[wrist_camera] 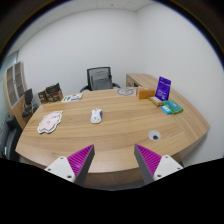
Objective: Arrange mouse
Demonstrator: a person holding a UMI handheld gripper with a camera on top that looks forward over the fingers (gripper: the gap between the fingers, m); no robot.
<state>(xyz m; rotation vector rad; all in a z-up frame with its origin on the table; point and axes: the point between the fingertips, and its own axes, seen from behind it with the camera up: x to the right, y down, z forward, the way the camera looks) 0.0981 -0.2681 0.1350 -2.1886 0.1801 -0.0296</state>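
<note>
A white mouse (96,116) lies on the wooden table (120,135), well beyond my fingers and a little left of the gap between them. My gripper (113,163) is open and empty, held above the near edge of the table. Its two fingers (76,161) with purple pads stand wide apart with nothing between them.
A white mouse pad or paper (50,122) lies at the left. A purple box (164,89) and a teal item (172,106) stand at the far right. A cable grommet (155,134) is set in the table. An office chair (99,78) stands behind the table.
</note>
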